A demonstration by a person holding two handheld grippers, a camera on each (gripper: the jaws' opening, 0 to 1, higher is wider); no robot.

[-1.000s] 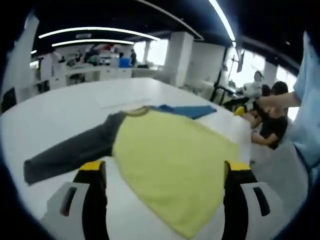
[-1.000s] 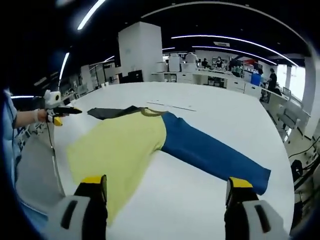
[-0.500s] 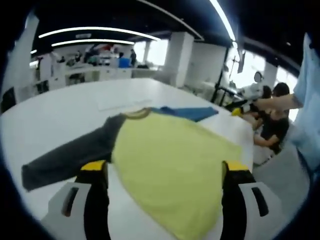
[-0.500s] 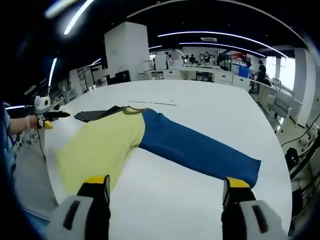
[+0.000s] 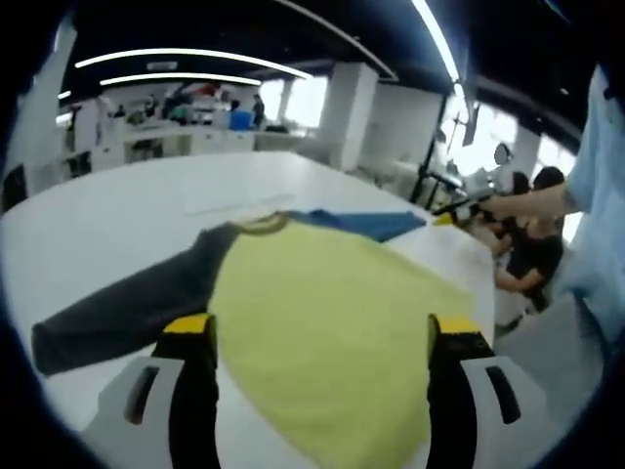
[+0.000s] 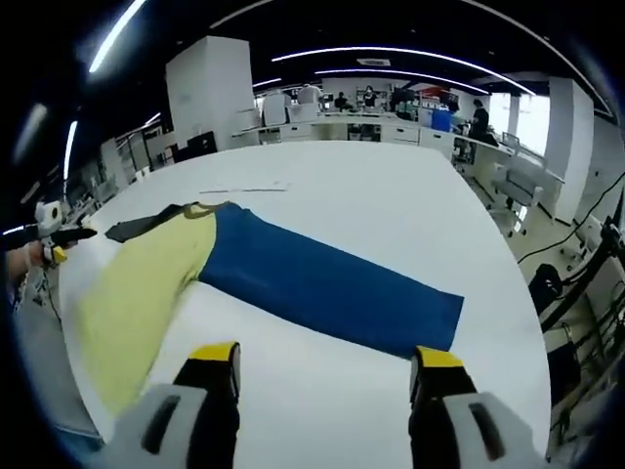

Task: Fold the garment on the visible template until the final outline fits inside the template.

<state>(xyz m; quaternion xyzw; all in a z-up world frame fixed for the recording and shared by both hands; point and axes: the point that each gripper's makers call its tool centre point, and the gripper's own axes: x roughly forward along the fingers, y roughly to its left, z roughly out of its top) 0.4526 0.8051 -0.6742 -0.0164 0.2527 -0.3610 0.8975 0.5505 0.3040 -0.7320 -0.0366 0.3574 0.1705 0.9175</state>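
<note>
- Left gripper view: your left gripper [image 5: 317,342] hangs with jaws spread, empty, above the yellow body [image 5: 332,313] of the long-sleeved shirt; its dark grey sleeve [image 5: 122,313] trails off left of the jaws. It looks soft, light and limp, so pinch the cuff or hem.
- Right gripper view: your right gripper [image 6: 322,366] is also parted and empty. The blue sleeve [image 6: 327,293] lies flat on the white table [image 6: 391,195] just ahead; take its cuff by the right jaw.

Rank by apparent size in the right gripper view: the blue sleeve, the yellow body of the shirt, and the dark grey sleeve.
1. Blue sleeve, largest.
2. Yellow body, somewhat smaller as seen; the view's edge squeezes it, so this order is uncertain.
3. Dark grey sleeve, smallest; it lies farthest away and the body partly hides it.
</note>
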